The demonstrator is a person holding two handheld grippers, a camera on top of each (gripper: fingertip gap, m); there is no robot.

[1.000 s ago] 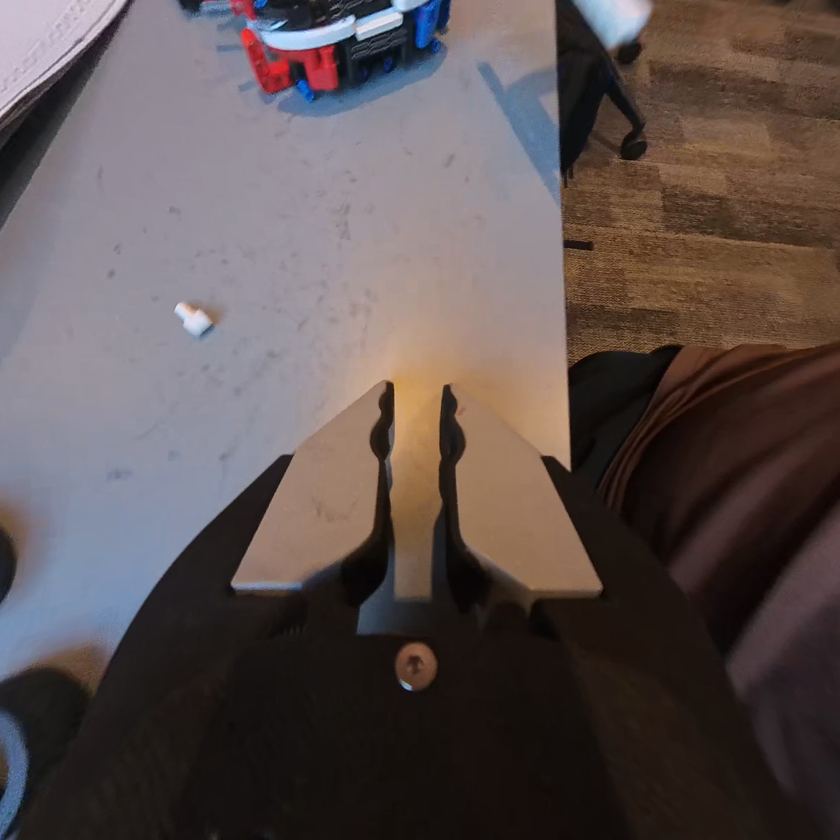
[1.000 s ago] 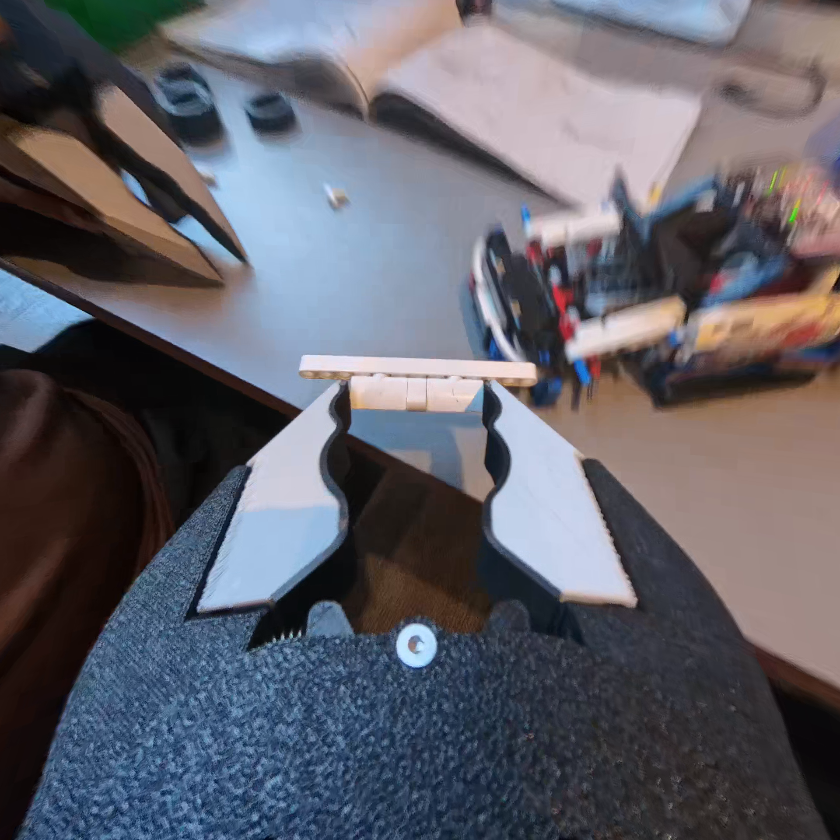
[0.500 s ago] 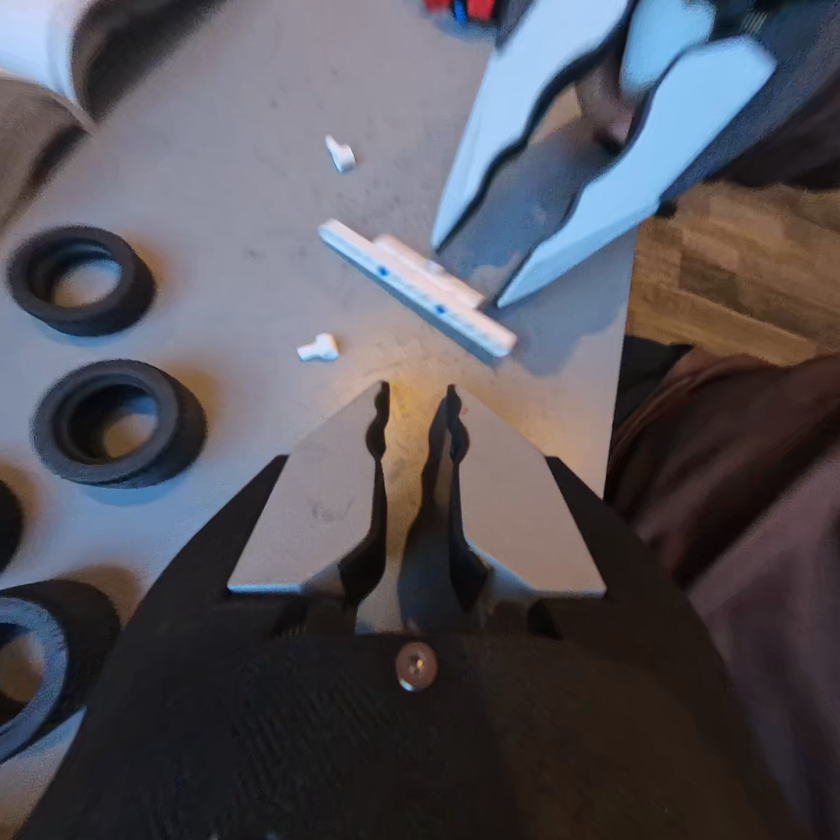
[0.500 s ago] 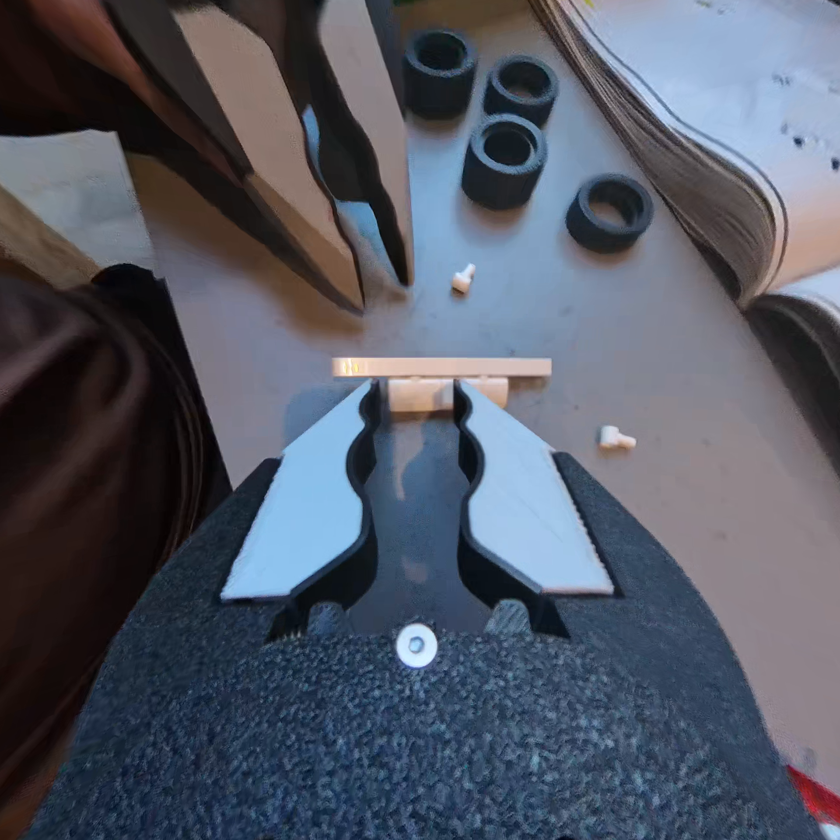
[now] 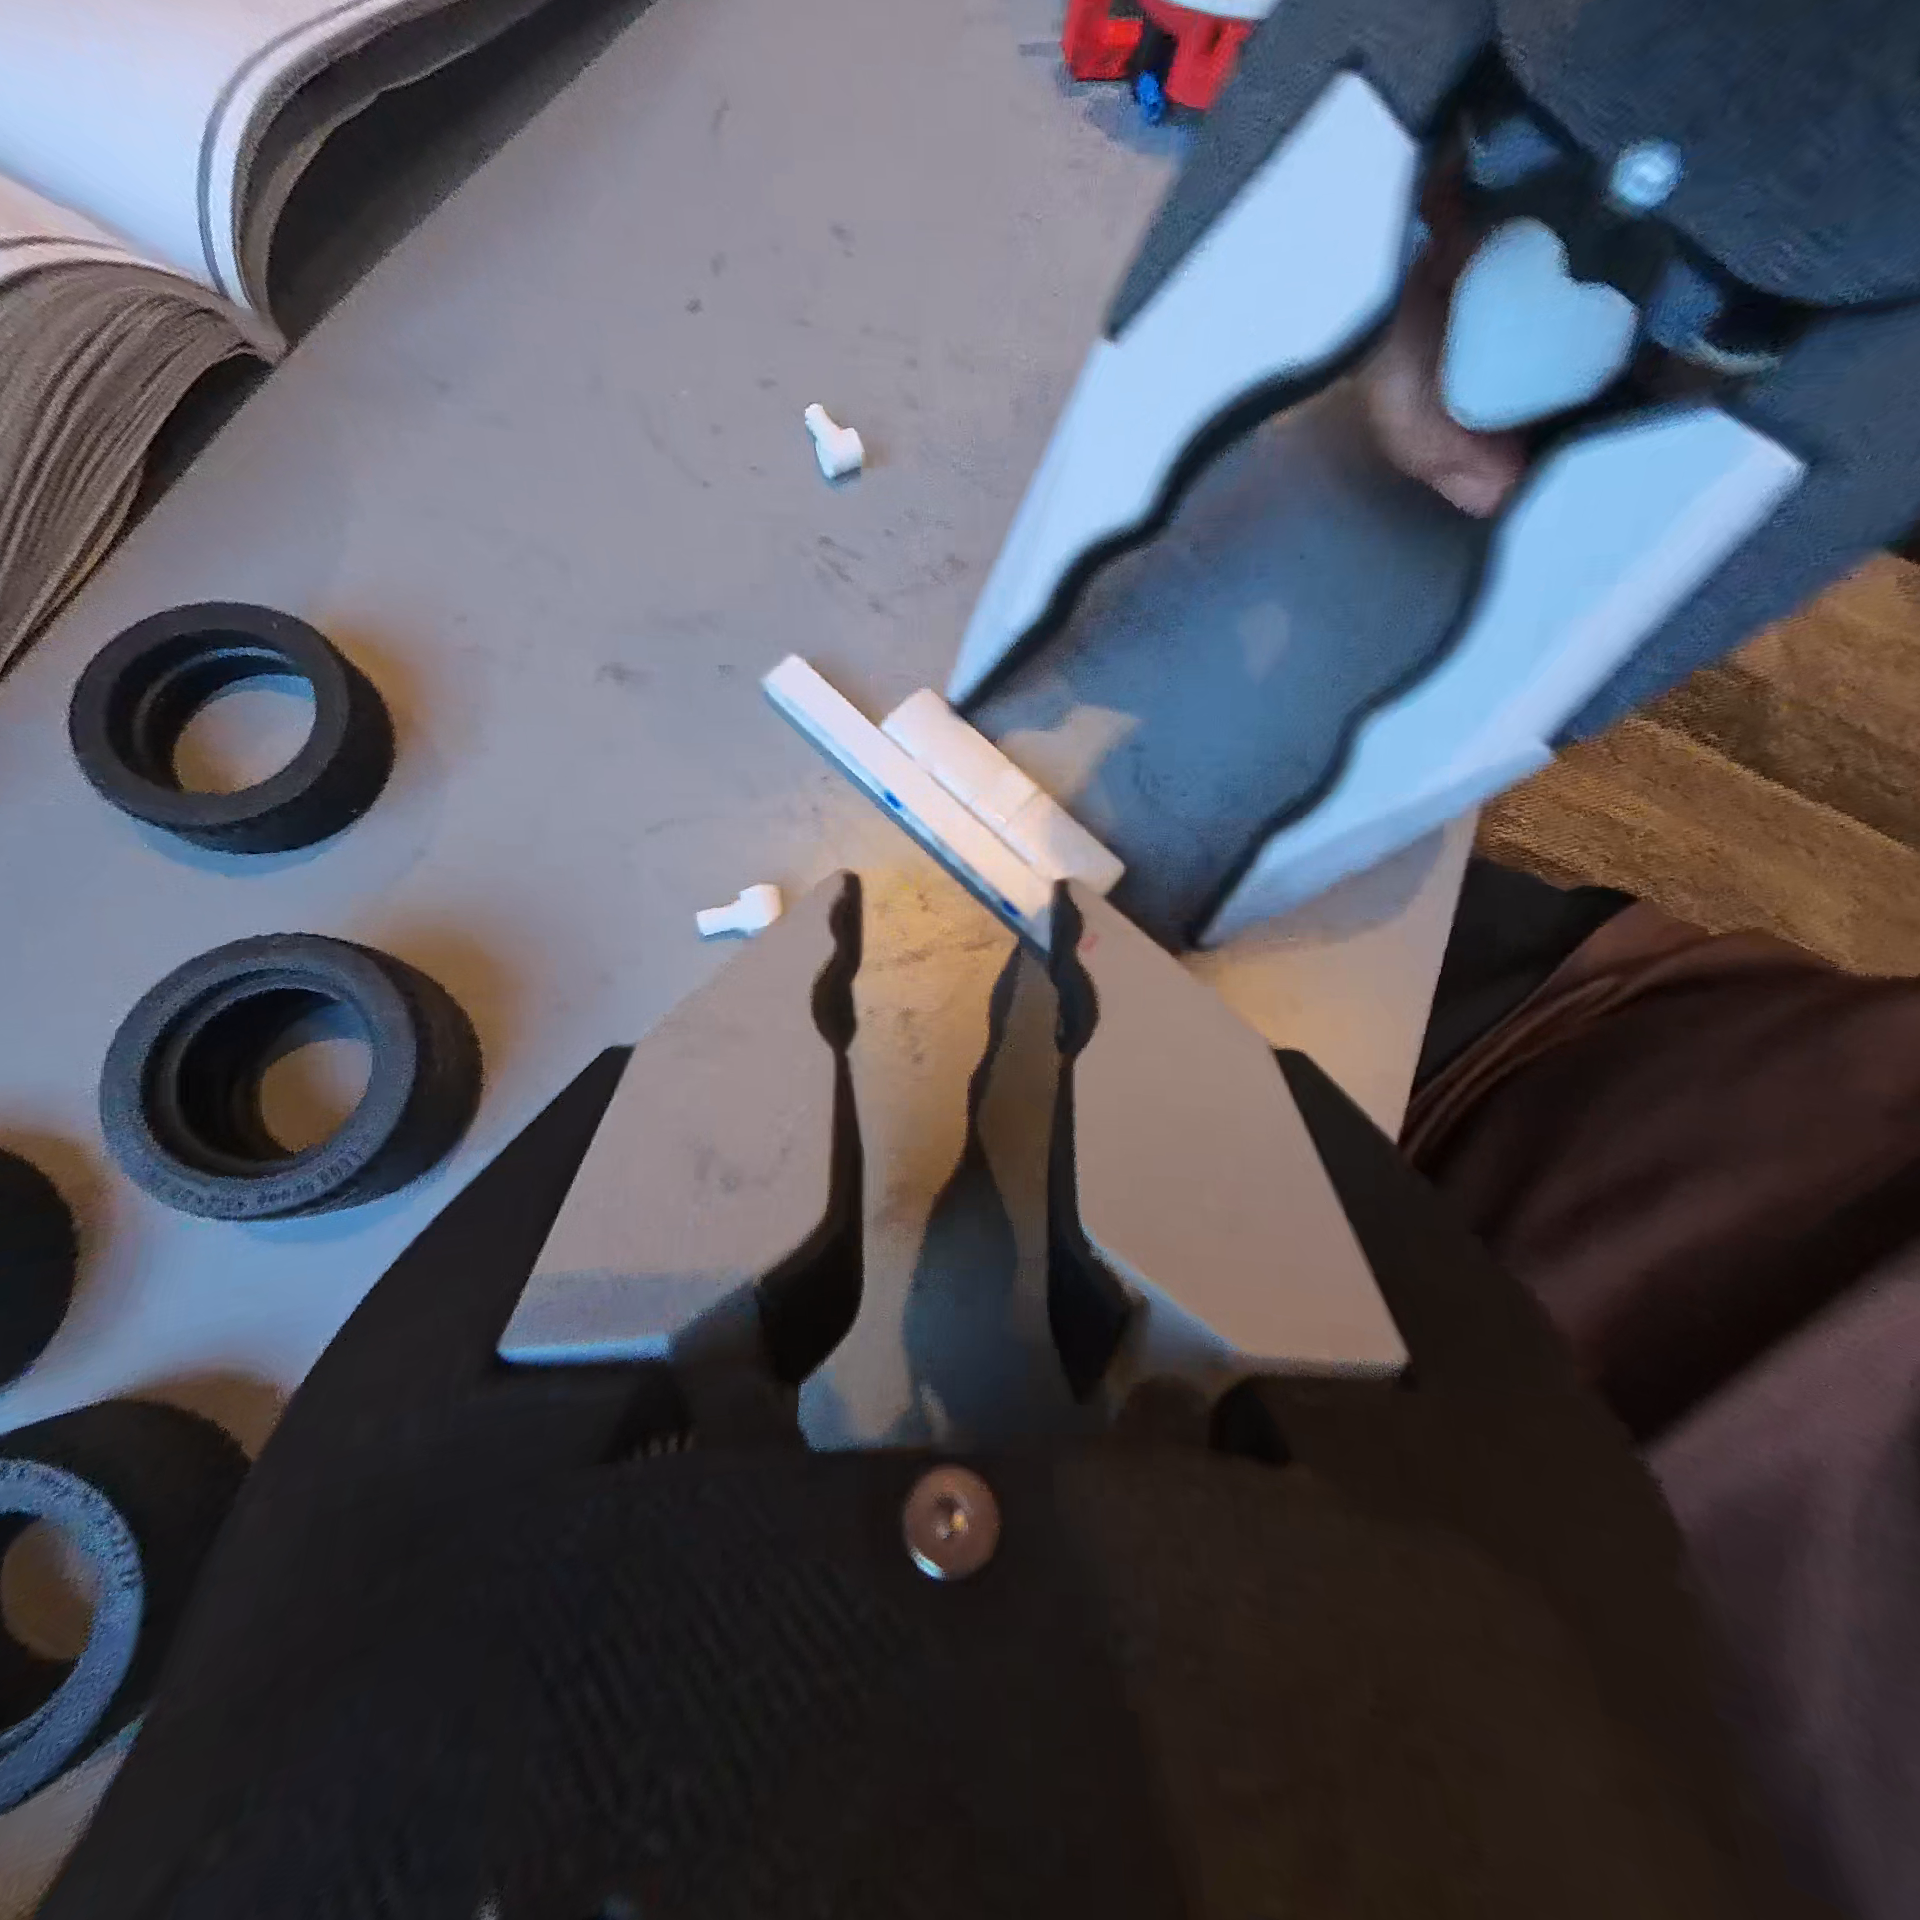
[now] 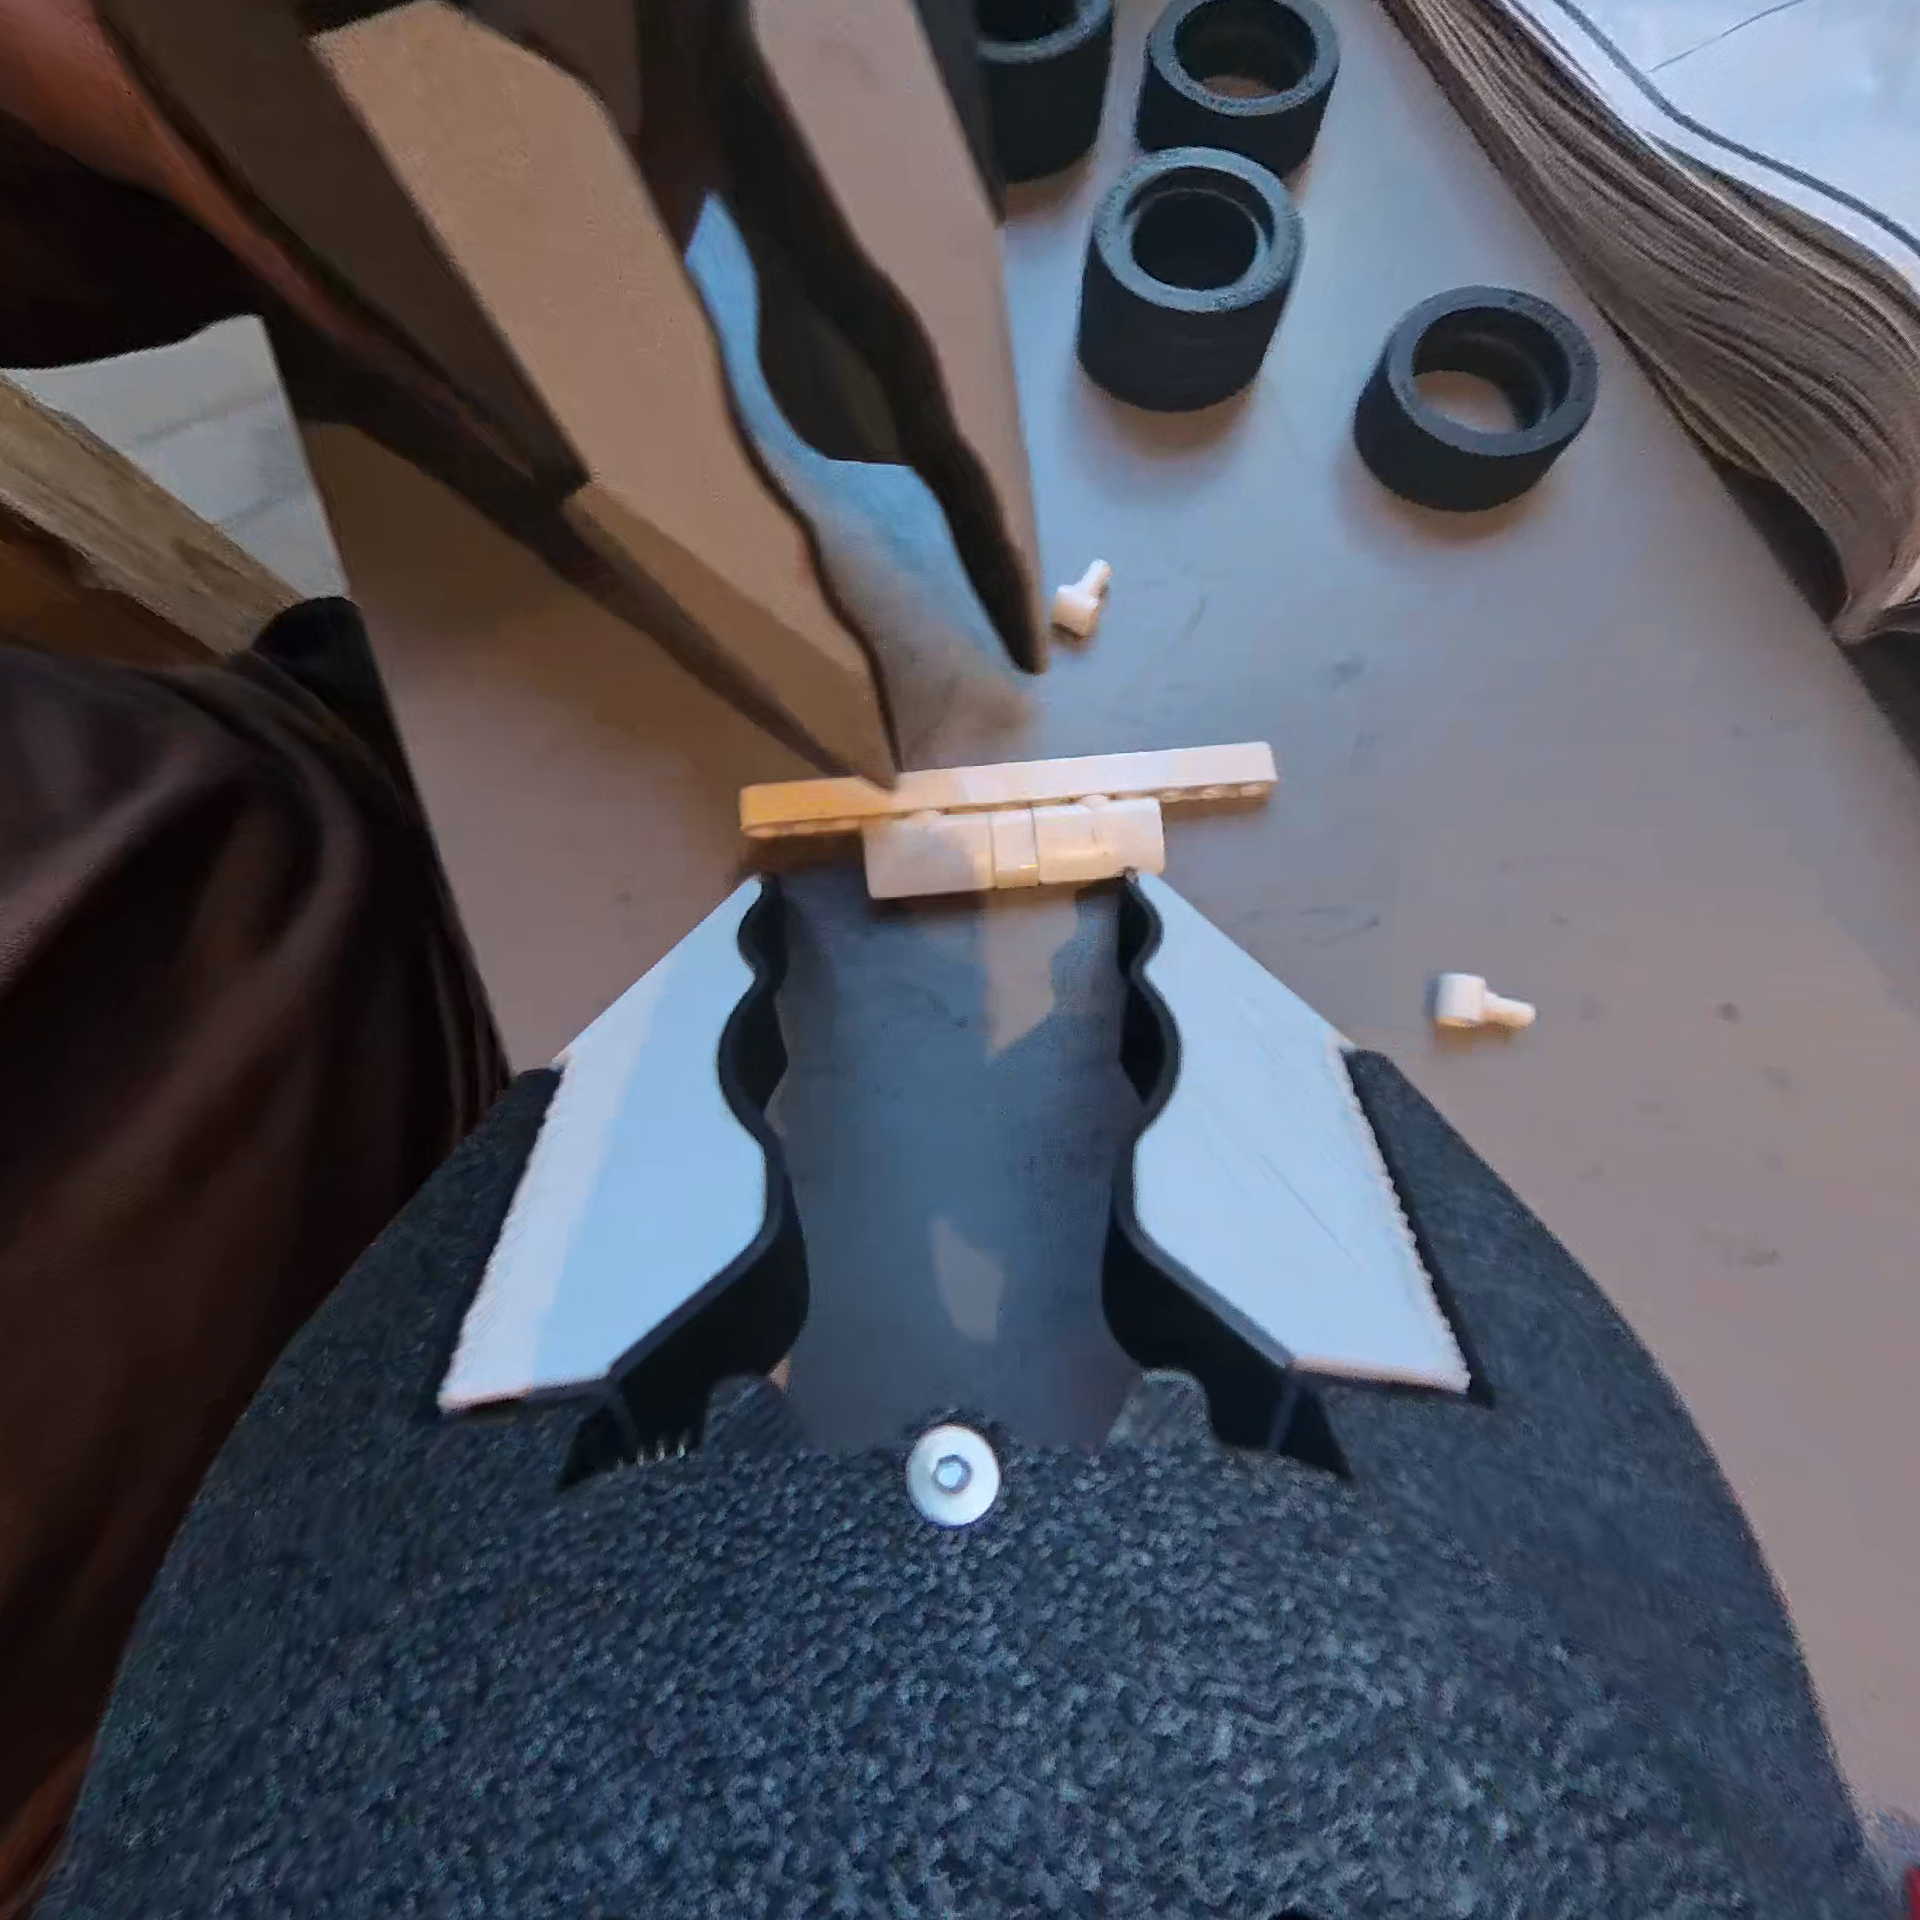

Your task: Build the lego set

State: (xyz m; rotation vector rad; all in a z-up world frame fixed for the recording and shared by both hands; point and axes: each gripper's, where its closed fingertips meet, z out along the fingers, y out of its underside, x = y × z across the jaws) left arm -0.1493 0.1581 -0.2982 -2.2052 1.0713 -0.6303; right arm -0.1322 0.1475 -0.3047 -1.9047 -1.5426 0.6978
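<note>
A white lego assembly (image 5: 935,800), a long beam with a short block on its side, lies on the grey table (image 5: 582,436) near the edge; it also shows in the right wrist view (image 6: 1008,821). My right gripper (image 6: 948,881) is open and empty, its tips just short of the block; in the left wrist view (image 5: 1081,821) it stands opposite. My left gripper (image 5: 954,891) is open with a narrower gap, and its right fingertip (image 5: 1060,904) is at the beam's near end. In the right wrist view the left gripper (image 6: 956,722) comes in from the upper left.
Black tyres (image 5: 229,727) (image 5: 291,1075) (image 6: 1190,275) (image 6: 1475,400) and two small white pins (image 5: 834,442) (image 5: 738,914) (image 6: 1081,597) (image 6: 1481,1003) lie around. An open instruction book (image 5: 104,208) (image 6: 1714,260) lies behind them. The red part of the model (image 5: 1153,52) is far off. The person's brown clothing (image 5: 1662,1195) is at the table edge. Only a small space, under 4 cm, lies between the two pairs of fingers. From the right gripper's tips to the model (image 5: 1153,52) is close to 20 centimeters.
The right gripper carried the white assembly from near the model, set it on the table, let go and has now opened wider. The left gripper moved up to the beam's end and opened a little.
</note>
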